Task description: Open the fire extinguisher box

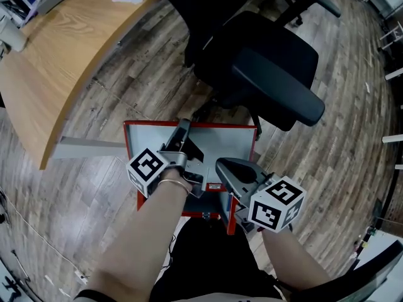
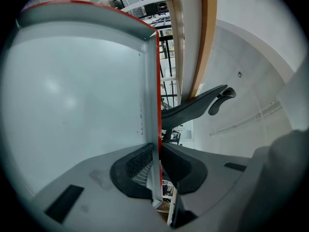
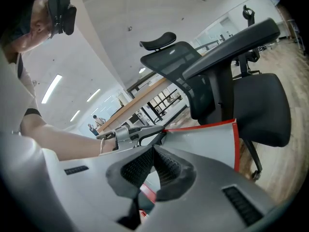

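Red sheet metal frames the fire extinguisher box (image 1: 189, 124), which lies on the wood-plank floor (image 1: 340, 143) right below me, between a curved wooden desk (image 1: 63, 49) and a black office chair (image 1: 271, 74). From the head view I see only its far rim and a grey inner face. The near part is covered by both forearms and the two marker cubes, so I cannot make out the box's body or what it holds.

My left gripper (image 1: 184, 128) sits at the far left corner. Its own view settles the grip: the jaws (image 2: 157, 151) are nearly together, with the ribbed pads pressed on either side of the thin folded edge of the box's flat grey-painted door panel (image 2: 72, 95). That panel fills the left half of the view, and the lens circle cuts off its left side. I cannot see the hinge side in any view.

My right gripper (image 1: 221, 165) hangs over the box's near right part, apart from the left one. In its view the jaws (image 3: 153, 151) are closed tip to tip with nothing between the pads. A strip of red shows through the gap lower down, too small to place. Beyond the tips, the door panel (image 3: 207, 139) slants upward with its red border along the right. The left gripper (image 3: 145, 132) is at its upper left corner, partly hidden behind the right gripper's own jaws.
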